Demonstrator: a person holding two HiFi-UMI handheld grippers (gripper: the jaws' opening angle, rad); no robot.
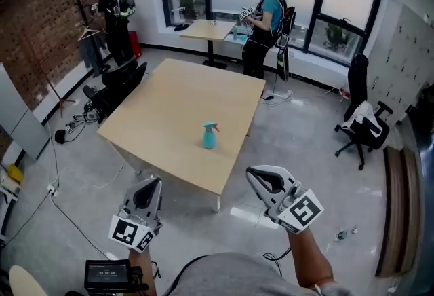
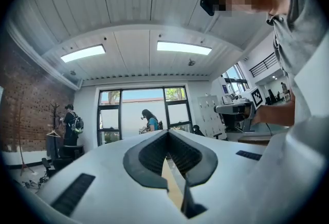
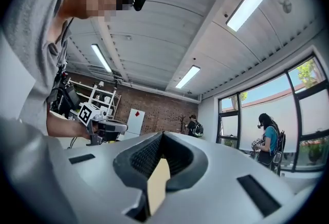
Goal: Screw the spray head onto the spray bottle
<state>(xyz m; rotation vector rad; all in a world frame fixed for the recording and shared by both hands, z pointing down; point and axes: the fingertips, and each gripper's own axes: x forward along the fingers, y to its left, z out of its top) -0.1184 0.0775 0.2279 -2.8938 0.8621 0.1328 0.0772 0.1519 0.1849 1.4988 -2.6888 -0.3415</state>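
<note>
A teal spray bottle (image 1: 209,136) with its spray head on top stands upright on the light wooden table (image 1: 169,118), near the table's near right edge. My left gripper (image 1: 150,185) is held in the air short of the table's near edge, left of the bottle, jaws shut and empty. My right gripper (image 1: 257,174) hovers off the table's near corner, right of the bottle, also shut with nothing in it. Both grippers point roughly level. In the left gripper view (image 2: 167,133) and the right gripper view (image 3: 162,135) the jaws meet, and the bottle does not show.
Two people stand at the far side of the room, one by a small table (image 1: 207,29) at the windows, one by the brick wall. A black office chair (image 1: 363,121) stands at the right and another (image 1: 122,81) at the table's left. Cables lie on the floor at the left.
</note>
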